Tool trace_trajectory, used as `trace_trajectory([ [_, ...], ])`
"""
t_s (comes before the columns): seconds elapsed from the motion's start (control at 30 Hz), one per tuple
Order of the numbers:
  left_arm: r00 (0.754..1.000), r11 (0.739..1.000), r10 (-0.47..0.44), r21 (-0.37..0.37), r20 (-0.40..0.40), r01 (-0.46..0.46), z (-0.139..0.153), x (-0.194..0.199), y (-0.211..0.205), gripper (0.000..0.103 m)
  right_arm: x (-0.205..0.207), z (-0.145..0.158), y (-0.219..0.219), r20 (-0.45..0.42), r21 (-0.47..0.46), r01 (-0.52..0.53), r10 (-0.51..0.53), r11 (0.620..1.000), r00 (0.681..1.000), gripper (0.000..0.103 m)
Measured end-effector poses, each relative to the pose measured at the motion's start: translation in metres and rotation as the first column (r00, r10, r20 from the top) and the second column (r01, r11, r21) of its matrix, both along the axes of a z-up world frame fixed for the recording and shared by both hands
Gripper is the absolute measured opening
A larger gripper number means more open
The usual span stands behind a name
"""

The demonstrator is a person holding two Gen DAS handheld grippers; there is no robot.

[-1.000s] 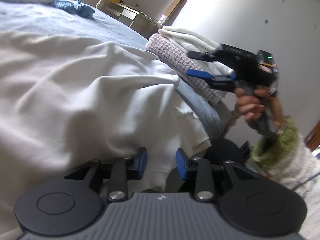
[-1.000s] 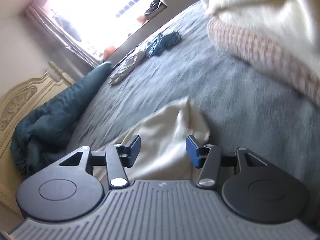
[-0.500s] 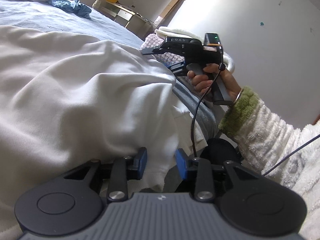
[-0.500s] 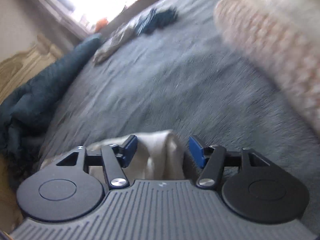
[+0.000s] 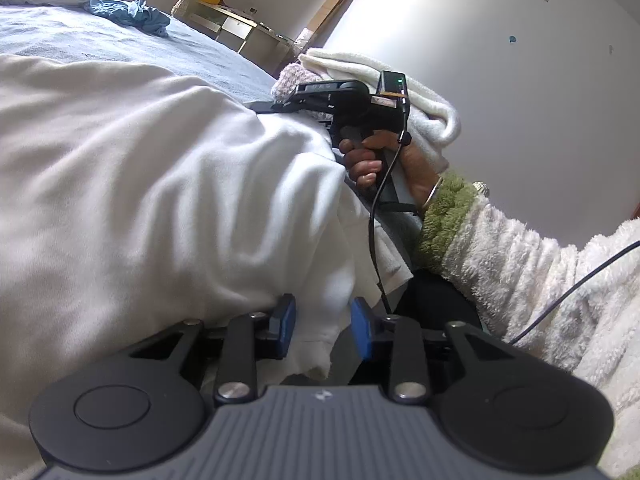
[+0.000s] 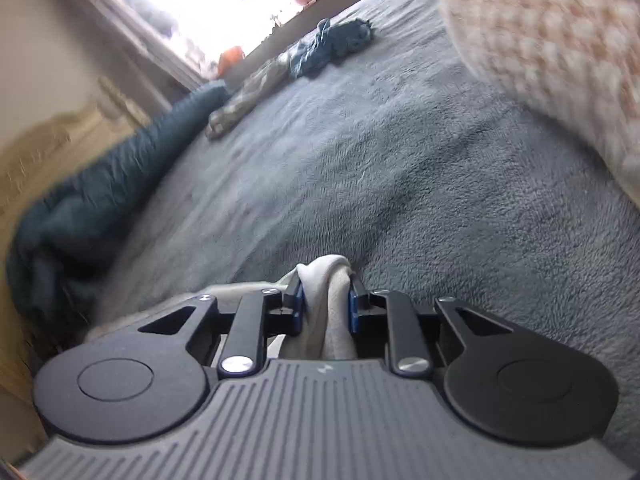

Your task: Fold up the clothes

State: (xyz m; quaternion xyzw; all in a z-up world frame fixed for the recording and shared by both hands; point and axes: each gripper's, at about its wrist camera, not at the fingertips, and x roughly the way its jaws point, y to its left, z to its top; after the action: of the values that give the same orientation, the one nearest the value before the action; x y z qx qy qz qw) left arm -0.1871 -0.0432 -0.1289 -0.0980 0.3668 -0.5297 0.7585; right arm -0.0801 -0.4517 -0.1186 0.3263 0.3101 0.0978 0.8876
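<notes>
From the left wrist view, our left gripper (image 5: 323, 326) has its jaws apart, with a hanging edge of the white garment (image 5: 160, 184) lying loosely between the blue pads, which are not pressed onto it. The garment spreads in soft folds over the near part of the bed (image 5: 120, 44). Past it, our right hand (image 5: 372, 160) grips the handle of the other gripper, whose front end is hidden behind the cloth. A stack of folded towels (image 5: 400, 76) sits just behind that hand, at the bed's edge.

From the right wrist view, our right gripper (image 6: 325, 302) has its jaws clamped on a bunched fold of the white garment, low over the grey bed cover. A crumpled blue cloth (image 6: 332, 46) lies far off near the bright window, and a dark teal blanket (image 6: 100, 196) is heaped along the left.
</notes>
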Motion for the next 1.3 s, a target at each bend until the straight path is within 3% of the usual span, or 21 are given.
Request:
trace_trajectory([
  [0.1,1.000,1.000,0.004,0.008,0.006,-0.004,0.002,-0.002,-0.001,0.032,-0.026,0.022,0.000,0.013,0.000,0.027,-0.027,1.000,1.000,0.034],
  [0.27,0.999,0.999,0.014,0.037,0.033,-0.015,0.007,-0.007,-0.006,0.035,-0.070,0.059,-0.001,0.036,0.001,0.073,-0.073,0.997,0.997,0.041],
  [0.43,0.998,0.998,0.027,0.052,0.058,-0.030,0.022,-0.014,-0.013,0.046,-0.106,0.051,0.018,-0.114,0.183,-0.026,0.047,0.983,0.992,0.041],
  [0.57,0.993,0.992,0.046,0.113,0.106,-0.058,0.026,-0.020,-0.027,0.047,-0.112,0.034,0.024,-0.203,0.133,0.019,0.009,0.991,0.979,0.041],
  [0.67,0.992,0.987,0.081,0.132,0.095,-0.093,0.024,-0.021,-0.033,0.039,-0.102,0.020,0.015,-0.230,0.133,0.075,-0.043,0.988,0.972,0.041],
  [0.7,0.991,0.985,0.102,0.128,0.083,-0.112,0.023,-0.020,-0.033,0.031,-0.099,0.017,0.014,-0.225,0.143,0.082,-0.049,0.986,0.973,0.040],
  [0.73,0.990,0.983,0.124,0.125,0.073,-0.132,0.022,-0.019,-0.033,0.014,-0.097,0.016,0.013,-0.208,0.156,0.081,-0.048,0.984,0.977,0.038],
  [0.8,0.987,0.979,0.149,0.127,0.067,-0.156,0.021,-0.017,-0.030,0.003,-0.095,0.018,0.012,-0.168,0.165,0.070,-0.042,0.984,0.985,0.015],
  [0.87,0.987,0.983,0.140,0.113,0.081,-0.148,0.021,-0.018,-0.025,0.002,-0.100,0.031,0.017,-0.109,0.107,0.051,-0.040,0.993,0.993,0.008],
  [0.97,0.990,0.988,0.084,0.118,0.113,-0.097,0.023,-0.020,-0.022,0.002,-0.107,0.054,0.029,-0.021,-0.001,0.019,-0.019,1.000,1.000,0.007],
  [1.07,0.992,0.991,0.020,0.129,0.123,-0.036,0.020,-0.020,-0.022,0.002,-0.107,0.059,0.032,-0.020,-0.133,0.030,-0.033,0.991,0.999,0.007],
  [1.1,0.991,0.991,0.003,0.135,0.131,-0.021,0.019,-0.020,-0.022,0.002,-0.103,0.055,0.034,-0.041,-0.213,0.060,-0.070,0.975,0.997,0.007],
  [1.2,0.992,0.990,-0.014,0.143,0.124,-0.003,0.016,-0.018,-0.023,0.002,-0.094,0.036,0.034,-0.091,-0.454,0.136,-0.198,0.880,0.976,0.010],
  [1.23,0.993,0.991,-0.018,0.137,0.112,0.003,0.015,-0.016,-0.023,0.002,-0.095,0.032,0.031,-0.090,-0.465,0.155,-0.221,0.872,0.971,0.010],
  [1.3,0.994,0.992,-0.028,0.122,0.109,0.014,0.015,-0.014,-0.021,0.002,-0.109,0.037,0.023,-0.053,-0.364,0.186,-0.220,0.913,0.974,0.010],
])
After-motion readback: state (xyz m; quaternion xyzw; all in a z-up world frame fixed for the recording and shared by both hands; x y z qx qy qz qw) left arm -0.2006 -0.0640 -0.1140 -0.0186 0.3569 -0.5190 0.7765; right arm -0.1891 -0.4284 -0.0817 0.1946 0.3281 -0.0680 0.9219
